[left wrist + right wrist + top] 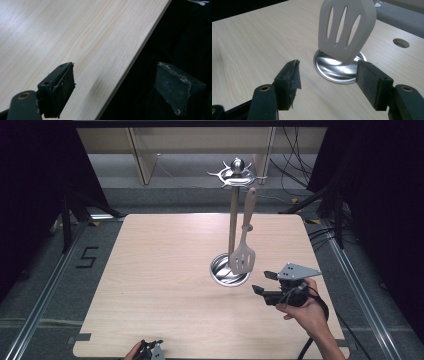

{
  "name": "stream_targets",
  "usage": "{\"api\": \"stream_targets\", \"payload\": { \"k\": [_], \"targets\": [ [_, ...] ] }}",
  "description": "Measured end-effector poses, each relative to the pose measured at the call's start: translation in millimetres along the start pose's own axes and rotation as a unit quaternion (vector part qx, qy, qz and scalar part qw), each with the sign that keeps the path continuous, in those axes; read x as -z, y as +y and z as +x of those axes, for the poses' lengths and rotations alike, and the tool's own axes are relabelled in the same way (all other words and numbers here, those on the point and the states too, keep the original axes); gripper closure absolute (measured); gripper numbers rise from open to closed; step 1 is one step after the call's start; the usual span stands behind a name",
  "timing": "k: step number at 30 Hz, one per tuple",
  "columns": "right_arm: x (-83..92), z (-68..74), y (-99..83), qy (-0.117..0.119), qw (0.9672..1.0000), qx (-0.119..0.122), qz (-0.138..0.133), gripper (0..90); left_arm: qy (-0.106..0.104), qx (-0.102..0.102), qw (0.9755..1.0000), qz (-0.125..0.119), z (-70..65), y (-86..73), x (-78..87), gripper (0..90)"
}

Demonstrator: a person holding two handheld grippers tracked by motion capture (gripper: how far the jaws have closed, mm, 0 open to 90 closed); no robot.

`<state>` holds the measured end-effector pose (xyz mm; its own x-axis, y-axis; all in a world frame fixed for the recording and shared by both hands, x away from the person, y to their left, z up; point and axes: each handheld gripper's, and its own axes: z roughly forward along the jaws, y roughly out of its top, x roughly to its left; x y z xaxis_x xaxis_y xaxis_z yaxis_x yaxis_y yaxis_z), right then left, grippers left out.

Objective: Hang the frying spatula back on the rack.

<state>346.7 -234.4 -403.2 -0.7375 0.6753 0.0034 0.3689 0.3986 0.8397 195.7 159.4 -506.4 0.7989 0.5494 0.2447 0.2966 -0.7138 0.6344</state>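
Hanging from the stand (233, 215), the spatula (244, 251) dangles over its base. The right claw (264, 285), released, waits just beside it. Grab the blade gently. The left claw (150, 347) is released too.

Even overhead light, dark surroundings

The wooden table (165, 285) is evenly lit, black curtains beside it unlit. Glare streaks the steel base dish (337, 67) on it; a soft sheen crosses its top in the left gripper view, where near jaws blur.
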Motion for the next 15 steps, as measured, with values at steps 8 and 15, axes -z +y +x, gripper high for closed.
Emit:
{"api": "stream_targets", "payload": {
  "k": [8, 15],
  "targets": [
    [1.4, -0.8, -3.7, -0.004, 1.0000, 0.000, -0.003, 36.3, -0.006, 0.000, 1.0000, -0.001, 0.4, -0.3, -0.4, 15.5],
    [0.3, 0.1, -8.7, -0.003, 1.0000, 0.002, 0.002, 35.6, 0.004, -0.002, 1.0000, 0.000, 0.7, -1.9, 1.2, 15.5]
  ]
}}
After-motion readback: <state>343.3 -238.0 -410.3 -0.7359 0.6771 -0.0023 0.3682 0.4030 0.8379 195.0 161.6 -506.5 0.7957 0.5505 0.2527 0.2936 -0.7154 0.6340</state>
